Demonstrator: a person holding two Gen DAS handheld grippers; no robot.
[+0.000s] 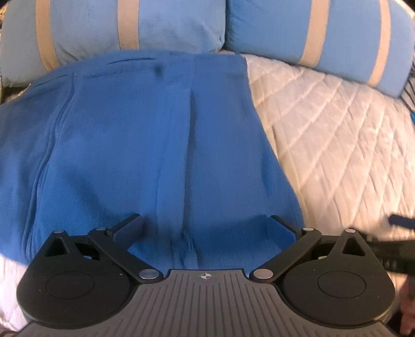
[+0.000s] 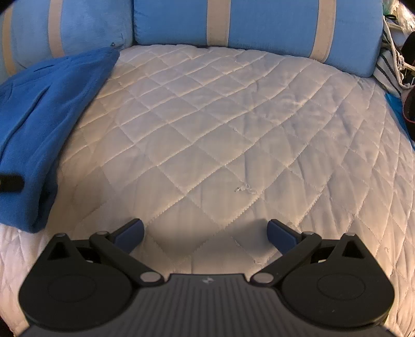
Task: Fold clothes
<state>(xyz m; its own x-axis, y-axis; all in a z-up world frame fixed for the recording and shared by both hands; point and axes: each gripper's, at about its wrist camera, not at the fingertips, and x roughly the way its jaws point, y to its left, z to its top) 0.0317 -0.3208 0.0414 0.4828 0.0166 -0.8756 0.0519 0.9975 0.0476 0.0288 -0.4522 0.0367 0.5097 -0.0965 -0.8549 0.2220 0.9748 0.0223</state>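
Observation:
A blue garment [image 1: 145,145] lies spread on the white quilted bed [image 1: 337,145], its long folds running away from me toward the pillows. My left gripper [image 1: 205,228] hovers open over the garment's near end, nothing between its fingers. In the right wrist view the same blue garment [image 2: 39,124] lies at the left, folded over along its right edge. My right gripper [image 2: 205,233] stands open above bare quilt [image 2: 220,134], to the right of the garment. A dark fingertip of the left gripper shows at the far left [image 2: 10,182] against the cloth.
Two blue pillows with beige stripes [image 1: 116,26] [image 2: 259,23] line the back of the bed. Striped fabric, a white cord and dark items [image 2: 399,67] sit at the bed's right edge. Part of the right gripper and a hand [image 1: 404,298] show at lower right.

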